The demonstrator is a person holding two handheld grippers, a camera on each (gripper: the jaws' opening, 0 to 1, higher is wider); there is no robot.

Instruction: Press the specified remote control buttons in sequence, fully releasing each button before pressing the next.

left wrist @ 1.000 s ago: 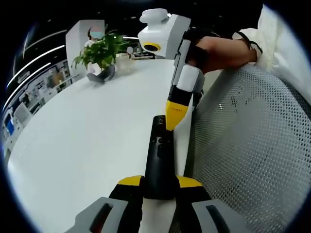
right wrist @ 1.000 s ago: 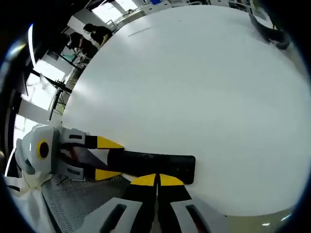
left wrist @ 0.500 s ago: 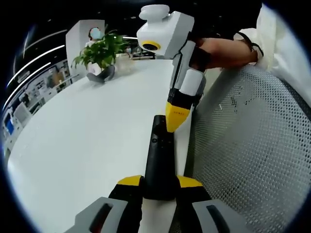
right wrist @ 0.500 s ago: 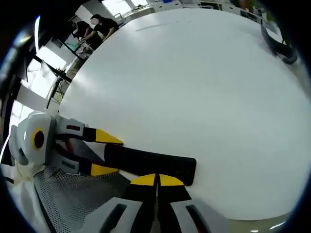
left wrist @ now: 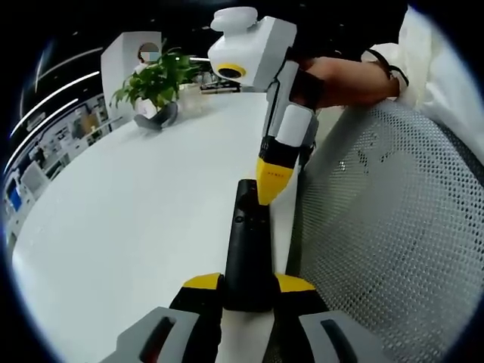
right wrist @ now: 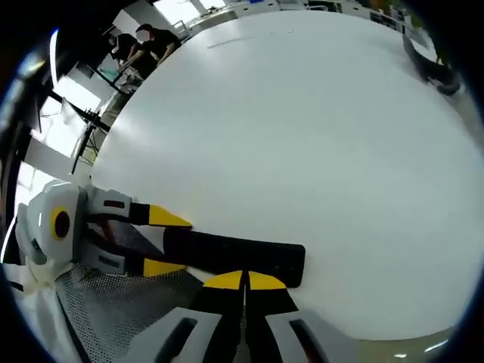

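Remote control, black, slim and rigid, is being clamped at its near end by the left hand-held gripper above the white bench. The right hand-held gripper, jaws together, is touching its button face. Being light and smooth-sided, it is probably best gripped across its narrow sides.

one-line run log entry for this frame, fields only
left gripper: shut on remote | right gripper: shut, tip at remote's upper buttons | remote lies on white table | plant at far end
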